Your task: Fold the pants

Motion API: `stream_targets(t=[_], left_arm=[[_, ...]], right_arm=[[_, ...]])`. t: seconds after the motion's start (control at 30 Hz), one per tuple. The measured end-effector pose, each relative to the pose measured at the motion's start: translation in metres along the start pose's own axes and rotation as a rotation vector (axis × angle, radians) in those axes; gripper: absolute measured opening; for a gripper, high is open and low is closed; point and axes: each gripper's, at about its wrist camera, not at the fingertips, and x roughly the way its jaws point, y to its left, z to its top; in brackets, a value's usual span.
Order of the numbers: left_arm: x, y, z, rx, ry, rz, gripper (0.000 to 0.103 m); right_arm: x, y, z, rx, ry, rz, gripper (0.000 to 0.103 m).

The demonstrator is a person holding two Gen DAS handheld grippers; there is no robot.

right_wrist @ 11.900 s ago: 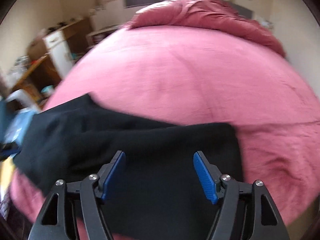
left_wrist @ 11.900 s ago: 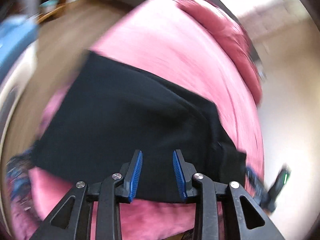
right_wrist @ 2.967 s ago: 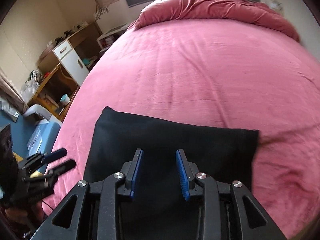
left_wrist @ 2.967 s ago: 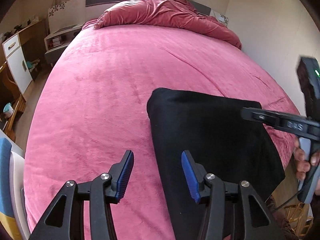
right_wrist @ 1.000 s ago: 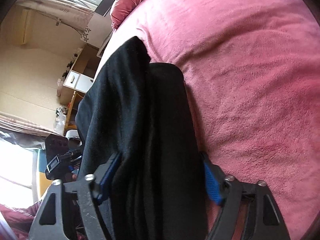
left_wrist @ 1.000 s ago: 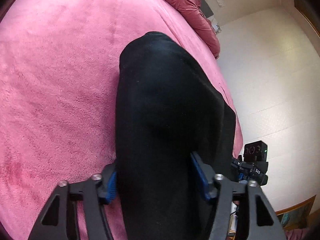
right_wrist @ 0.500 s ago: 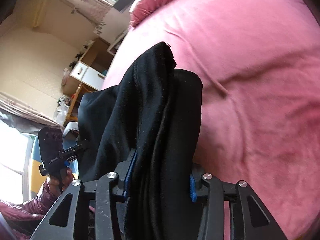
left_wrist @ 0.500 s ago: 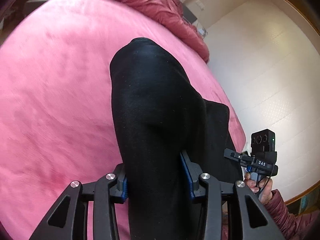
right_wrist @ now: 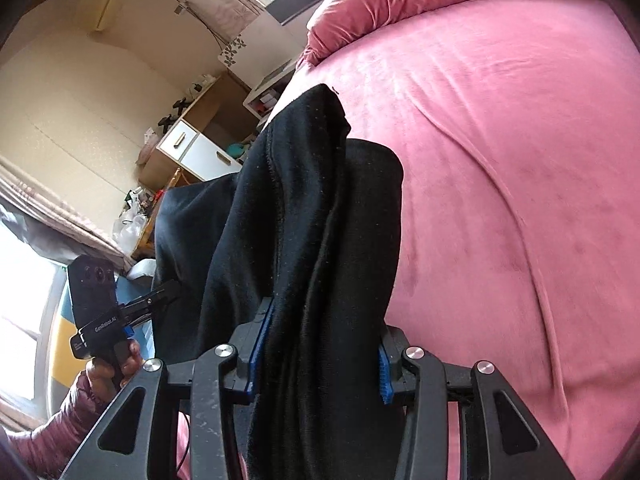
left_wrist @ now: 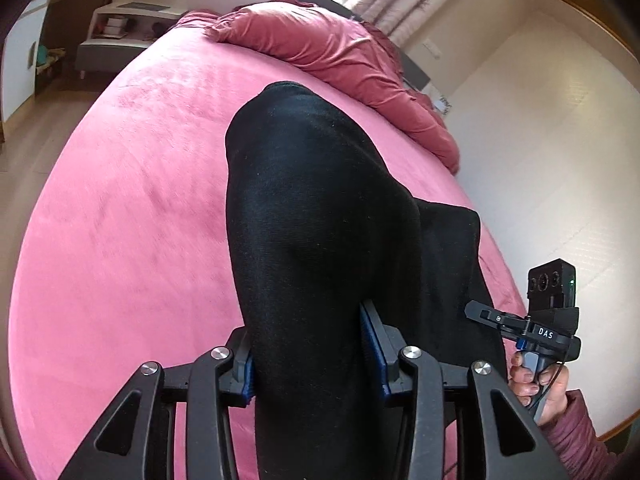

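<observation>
Over the pink bed (left_wrist: 120, 220), left gripper (left_wrist: 312, 356) and right gripper (right_wrist: 318, 354) each pinching black pants (left_wrist: 320, 220), tilted.

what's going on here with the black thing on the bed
A person is folding black pants on a pink bed, with a handheld gripper in each hand. The left gripper and the right gripper are each clamped on a bunched end of the pants, holding the cloth up off the bed.

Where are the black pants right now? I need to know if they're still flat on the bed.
The folded black pants are lifted above the pink bed, clamped at either end by the left gripper and right gripper.
</observation>
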Motion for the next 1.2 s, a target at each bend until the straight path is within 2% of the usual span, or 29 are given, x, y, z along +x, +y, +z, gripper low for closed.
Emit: stream_targets(t=[0.17, 0.23, 0.3, 0.37, 0.47, 0.57, 0.63, 0.8, 1.0, 1.2], left_arm=[[0.029, 0.022, 0.014, -0.016, 0.053, 0.047, 0.047], [0.046, 0.037, 0.016, -0.059, 0.092, 0.079, 0.049], [0.058, 0.048, 0.014, -0.082, 0.109, 0.106, 0.059], [0.063, 0.058, 0.008, -0.106, 0.098, 0.105, 0.066], [0.063, 0.051, -0.001, -0.032, 0.056, 0.150, 0.071], [0.063, 0.050, 0.001, -0.070, 0.057, 0.143, 0.071], [0.053, 0.053, 0.003, -0.056, 0.042, 0.184, 0.072], [0.046, 0.013, 0.002, 0.052, -0.032, 0.410, 0.073], [0.031, -0.013, -0.012, 0.055, -0.097, 0.480, 0.073], [0.013, -0.027, -0.026, 0.061, -0.155, 0.506, 0.073]], right_arm=[[0.030, -0.009, 0.021, 0.018, 0.033, -0.025, 0.043], [0.040, -0.015, 0.025, 0.027, 0.050, -0.036, 0.043], [0.053, -0.026, 0.028, 0.045, 0.072, -0.050, 0.043], [0.063, -0.038, 0.025, 0.066, 0.106, -0.054, 0.046], [0.076, -0.056, 0.019, 0.112, 0.095, -0.025, 0.052], [0.072, -0.061, 0.013, 0.121, 0.075, 0.000, 0.054], [0.068, -0.059, 0.011, 0.117, 0.079, -0.006, 0.057], [0.062, -0.040, 0.012, 0.109, 0.075, -0.086, 0.067], [0.045, -0.021, 0.008, 0.064, 0.041, -0.193, 0.069], [0.021, -0.006, -0.001, 0.039, -0.019, -0.296, 0.070]])
